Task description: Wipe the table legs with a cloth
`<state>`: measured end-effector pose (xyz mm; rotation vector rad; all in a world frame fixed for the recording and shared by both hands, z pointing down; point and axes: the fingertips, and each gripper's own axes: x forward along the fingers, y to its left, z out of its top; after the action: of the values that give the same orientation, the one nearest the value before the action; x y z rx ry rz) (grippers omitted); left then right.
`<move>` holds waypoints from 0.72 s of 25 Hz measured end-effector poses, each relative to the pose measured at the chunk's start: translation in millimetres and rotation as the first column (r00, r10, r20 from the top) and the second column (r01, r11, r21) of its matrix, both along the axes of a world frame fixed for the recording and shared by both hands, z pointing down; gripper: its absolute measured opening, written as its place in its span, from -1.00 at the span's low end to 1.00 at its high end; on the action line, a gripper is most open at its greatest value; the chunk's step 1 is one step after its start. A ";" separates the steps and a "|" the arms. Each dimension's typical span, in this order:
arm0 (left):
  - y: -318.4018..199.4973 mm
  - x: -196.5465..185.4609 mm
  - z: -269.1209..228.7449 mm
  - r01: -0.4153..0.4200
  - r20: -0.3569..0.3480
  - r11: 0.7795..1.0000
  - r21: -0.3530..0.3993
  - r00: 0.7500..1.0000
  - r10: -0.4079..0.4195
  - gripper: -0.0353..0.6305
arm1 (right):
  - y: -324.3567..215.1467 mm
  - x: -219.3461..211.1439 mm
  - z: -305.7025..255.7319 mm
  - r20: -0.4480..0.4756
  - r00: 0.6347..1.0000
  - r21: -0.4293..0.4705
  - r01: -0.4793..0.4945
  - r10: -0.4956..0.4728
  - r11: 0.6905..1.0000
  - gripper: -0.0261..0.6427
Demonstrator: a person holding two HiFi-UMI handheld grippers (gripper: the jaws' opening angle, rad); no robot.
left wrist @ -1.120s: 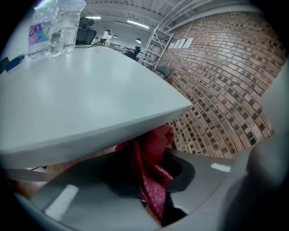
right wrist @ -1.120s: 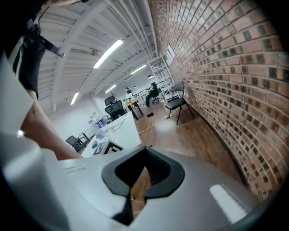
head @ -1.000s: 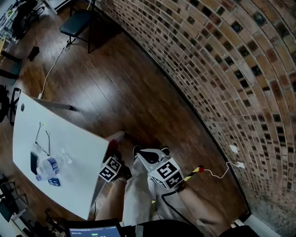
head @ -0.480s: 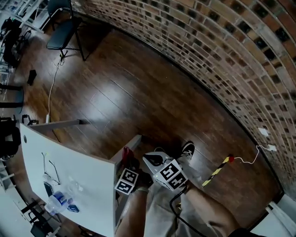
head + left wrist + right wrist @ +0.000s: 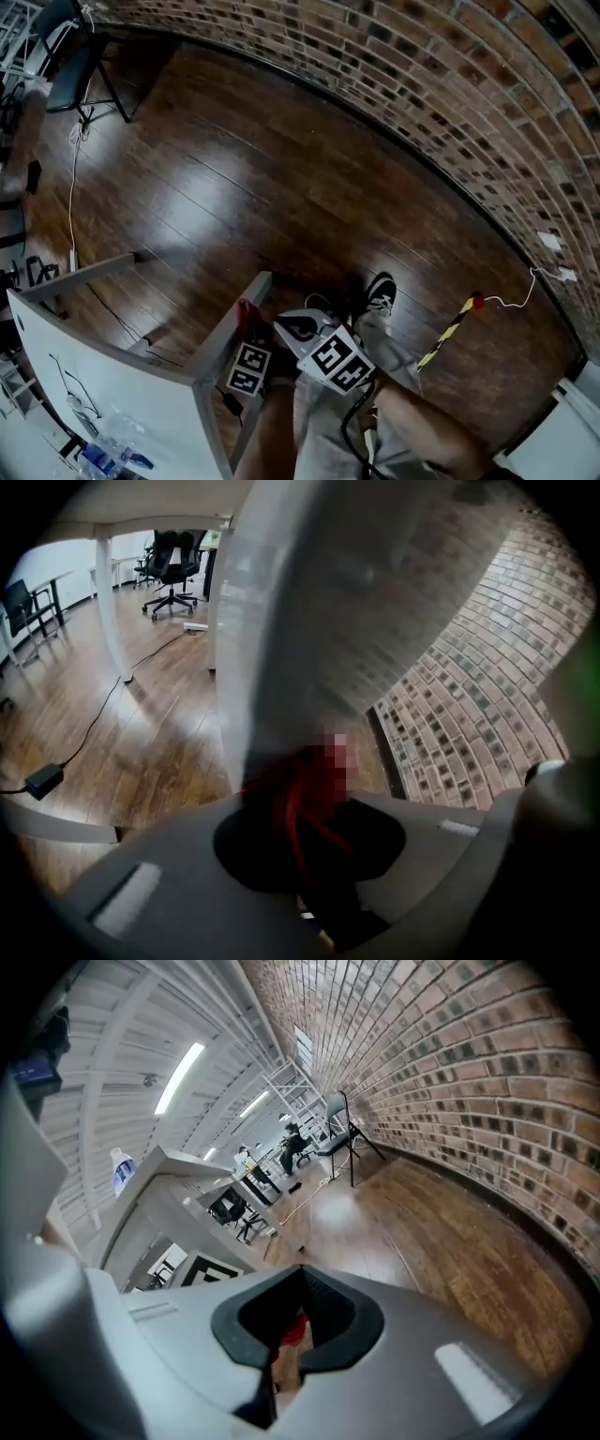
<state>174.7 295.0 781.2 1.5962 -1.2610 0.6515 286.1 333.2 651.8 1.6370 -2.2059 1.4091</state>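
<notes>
head view: compared with a second ago, the white table [image 5: 103, 394] has slid into the lower left corner and far less of its top shows. its near leg [image 5: 228, 319] now stands out as a pale bar slanting from the middle of the frame down to the left. both grippers have come down with the person, whose knees fill the bottom edge. the left gripper [image 5: 249, 328] sits just right of the leg, with the red cloth [image 5: 245, 307] at its tip.

in the left gripper view the jaws are clamped on the cloth. the leg fills the upper middle of the frame directly ahead, and the cloth looks pressed to it. in the right gripper view the right gripper [image 5: 298, 1321] has its jaws together on nothing; the red in the gap is the cloth beyond.

the drop seems to have brought the cloth onto the leg, so wiping looks to be starting. how high on the leg it sits is unclear.
</notes>
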 end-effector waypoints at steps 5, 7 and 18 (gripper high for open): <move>6.7 -8.7 68.4 0.000 0.015 1.000 -0.014 1.000 0.001 -0.68 | -13.0 -2.0 52.9 0.009 0.999 0.001 0.053 -0.053 0.999 -0.92; 8.0 -10.8 96.9 0.010 0.015 1.000 -0.012 1.000 -0.010 -0.68 | -19.4 -4.2 77.3 0.012 0.996 0.010 0.092 -0.092 0.996 -0.92; 11.4 -24.8 263.2 0.095 -0.016 0.995 0.003 0.995 -0.095 -0.68 | -77.4 -21.0 174.9 0.014 0.897 0.097 0.439 -0.442 0.893 -0.92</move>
<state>149.9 306.5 1044.3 1.5311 -1.3186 0.5760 265.1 255.8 826.7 1.0295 -2.4825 1.2308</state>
